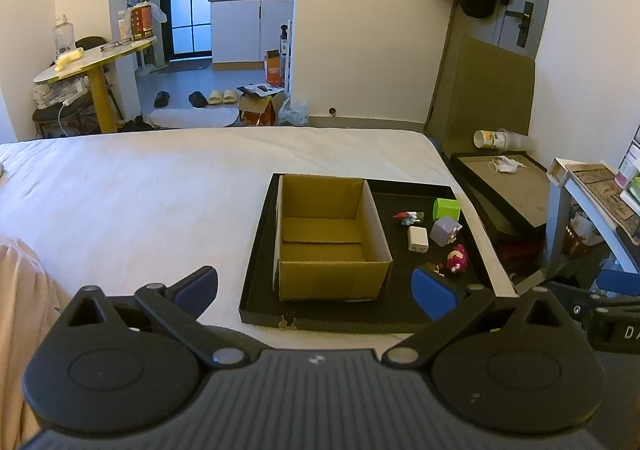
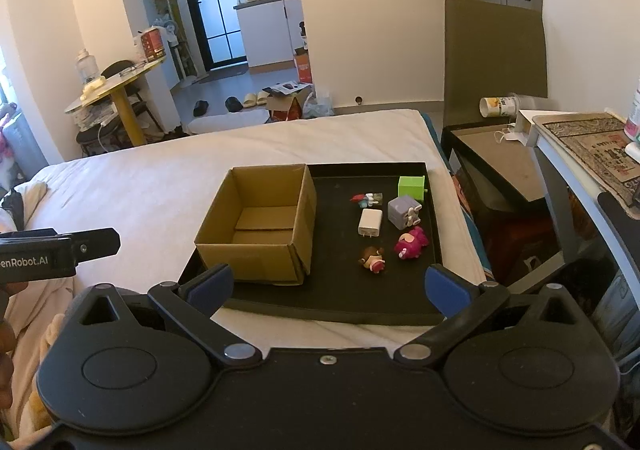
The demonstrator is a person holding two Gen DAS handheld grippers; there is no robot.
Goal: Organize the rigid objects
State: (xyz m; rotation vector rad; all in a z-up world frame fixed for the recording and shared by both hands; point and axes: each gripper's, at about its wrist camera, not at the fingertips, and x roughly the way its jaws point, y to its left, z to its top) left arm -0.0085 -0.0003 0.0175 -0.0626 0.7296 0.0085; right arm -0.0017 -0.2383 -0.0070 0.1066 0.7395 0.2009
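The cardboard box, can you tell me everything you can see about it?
The cardboard box is plain brown corrugated card, open on top, and nothing shows inside it. Two bottom flaps meet in a seam across its floor. It stands upright on the left part of a black tray that lies on the white bed. The toys sit apart on its right, not touching. Both tongs, left and right, are open and off it.

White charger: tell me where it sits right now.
In the right wrist view the white charger lies on the black tray, right of the cardboard box, between the grey cube and the box.
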